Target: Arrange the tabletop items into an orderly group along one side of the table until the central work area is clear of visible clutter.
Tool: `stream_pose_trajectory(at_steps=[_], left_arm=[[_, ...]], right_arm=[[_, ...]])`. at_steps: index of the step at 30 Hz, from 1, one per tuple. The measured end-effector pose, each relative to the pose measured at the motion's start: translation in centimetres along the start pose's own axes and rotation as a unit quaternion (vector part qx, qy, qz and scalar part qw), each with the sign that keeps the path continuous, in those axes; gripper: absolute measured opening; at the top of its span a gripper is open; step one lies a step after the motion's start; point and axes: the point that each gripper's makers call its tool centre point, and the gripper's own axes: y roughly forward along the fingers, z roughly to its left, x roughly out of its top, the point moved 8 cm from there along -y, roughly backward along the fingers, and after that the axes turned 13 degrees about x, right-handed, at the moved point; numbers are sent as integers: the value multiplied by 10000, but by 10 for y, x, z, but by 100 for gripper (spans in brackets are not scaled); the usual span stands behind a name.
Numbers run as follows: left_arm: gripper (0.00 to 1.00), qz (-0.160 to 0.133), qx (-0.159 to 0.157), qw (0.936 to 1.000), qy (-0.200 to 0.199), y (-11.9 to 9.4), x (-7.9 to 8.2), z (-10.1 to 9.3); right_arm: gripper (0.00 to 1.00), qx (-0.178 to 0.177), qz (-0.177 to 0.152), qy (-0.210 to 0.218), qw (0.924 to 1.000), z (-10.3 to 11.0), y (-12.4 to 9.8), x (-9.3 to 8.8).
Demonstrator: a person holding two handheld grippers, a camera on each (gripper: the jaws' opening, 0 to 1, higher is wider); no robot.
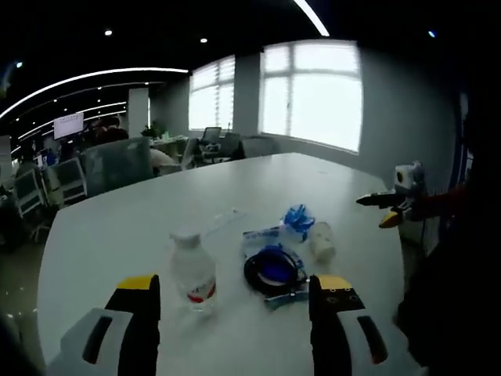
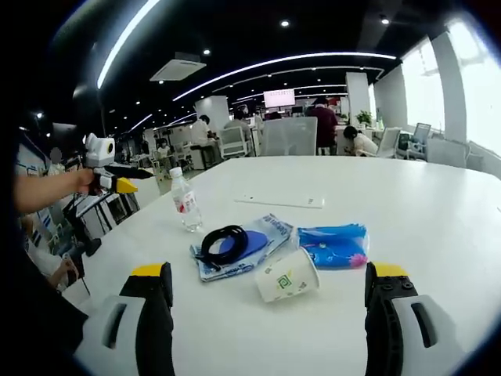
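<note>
On the white table (image 1: 102, 235) a small water bottle (image 1: 193, 270) stands upright just ahead of my left gripper (image 1: 235, 294), which is open with nothing between its jaws. Right of the bottle a black cable coil (image 1: 274, 266) lies on a blue-and-white pack. Behind it are a blue packet (image 1: 297, 219) and a paper cup (image 1: 322, 240) on its side. My right gripper (image 2: 270, 283) is open and empty, with the tipped cup (image 2: 287, 276) just in front of it. Beyond are the blue packet (image 2: 335, 244), the cable coil (image 2: 223, 241) and the bottle (image 2: 186, 204).
A flat white strip (image 2: 282, 201) lies farther back on the table (image 2: 438, 219). The left gripper (image 2: 117, 180) hovers off the table's left edge, held by a hand. The right gripper (image 1: 391, 204) hovers at the table's right edge. Office chairs (image 2: 286, 135) and people sit behind; windows (image 1: 313, 94) beyond.
</note>
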Motion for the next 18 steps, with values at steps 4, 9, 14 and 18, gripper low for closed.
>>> stream_pose_trajectory(at_steps=[4,9,14,18], left_arm=[[81,8,42,10000,-33,-11,-5,-18],[85,-27,67,9999,-102,-21,-8,-48],[88,-158,35,9998,-87,-30,-6,-78],[90,-133,111,9998,-100,-34,-7,-92]], right_arm=[[100,60,-53,39,10000,-4,-2,2],[99,151,-30,25,9999,-12,-5,1],[99,206,61,-3,9998,-21,-8,-3],[99,237,164,-112,9995,-26,-12,-4]])
